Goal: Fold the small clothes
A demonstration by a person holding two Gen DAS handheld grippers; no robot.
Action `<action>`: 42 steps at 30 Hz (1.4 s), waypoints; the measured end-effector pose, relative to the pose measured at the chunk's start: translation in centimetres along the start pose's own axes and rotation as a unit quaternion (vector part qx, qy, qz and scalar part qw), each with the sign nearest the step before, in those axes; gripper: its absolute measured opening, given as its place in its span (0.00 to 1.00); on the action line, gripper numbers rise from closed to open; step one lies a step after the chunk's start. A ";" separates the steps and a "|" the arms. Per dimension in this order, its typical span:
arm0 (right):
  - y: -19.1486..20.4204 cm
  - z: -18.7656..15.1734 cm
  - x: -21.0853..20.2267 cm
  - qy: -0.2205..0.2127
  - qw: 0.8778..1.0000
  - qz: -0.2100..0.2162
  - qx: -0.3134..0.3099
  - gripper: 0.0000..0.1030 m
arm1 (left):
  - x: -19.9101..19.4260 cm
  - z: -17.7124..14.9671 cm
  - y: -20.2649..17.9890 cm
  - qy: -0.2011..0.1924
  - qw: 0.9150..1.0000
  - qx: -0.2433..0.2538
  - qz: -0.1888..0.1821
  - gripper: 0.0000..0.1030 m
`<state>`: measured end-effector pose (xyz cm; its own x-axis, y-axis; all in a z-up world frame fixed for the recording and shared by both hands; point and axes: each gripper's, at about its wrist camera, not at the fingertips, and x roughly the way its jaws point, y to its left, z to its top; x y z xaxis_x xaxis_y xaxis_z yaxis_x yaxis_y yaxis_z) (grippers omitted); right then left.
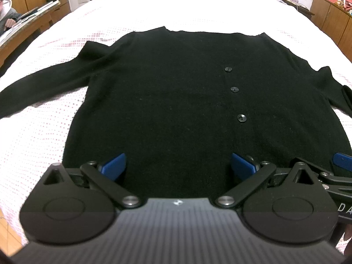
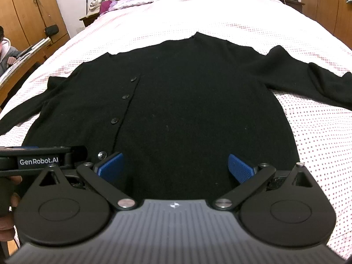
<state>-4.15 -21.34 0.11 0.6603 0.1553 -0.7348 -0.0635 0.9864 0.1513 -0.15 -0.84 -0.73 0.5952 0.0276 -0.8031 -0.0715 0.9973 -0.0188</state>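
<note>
The wide bed in white, red-dotted cotton [image 1: 44, 132] carries a black knitted button-front cardigan [image 1: 165, 99], flat, sleeves spread, no fold made yet. Left gripper [image 1: 178, 167] and right gripper [image 2: 175, 167] hover at its hem, jaws wide apart, empty. Sleeve ends run out of view.

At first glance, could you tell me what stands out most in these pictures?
A black cardigan lies flat, buttoned, sleeves out, on a white dotted bedspread. Both grippers, left and right, hang open over its near hem. A person sits at the far left edge.
</note>
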 end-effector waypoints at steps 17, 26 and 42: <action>-0.1 0.1 -0.1 0.001 1.000 0.002 -0.001 1.00 | -0.1 0.1 -0.2 0.000 1.000 0.003 0.000 1.00; -0.2 0.1 -0.2 0.001 1.000 0.003 0.000 1.00 | -0.1 0.1 -0.3 0.000 1.000 0.003 0.001 1.00; -4.8 1.8 -1.6 -0.027 0.998 0.031 0.042 1.00 | -0.4 1.1 -0.6 -0.017 1.000 0.013 -0.005 1.00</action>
<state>-3.59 -26.47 1.78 0.6964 0.2110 -0.6859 -0.0439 0.9665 0.2527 0.58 -1.39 0.25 0.6221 0.0193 -0.7827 -0.0453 0.9989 -0.0113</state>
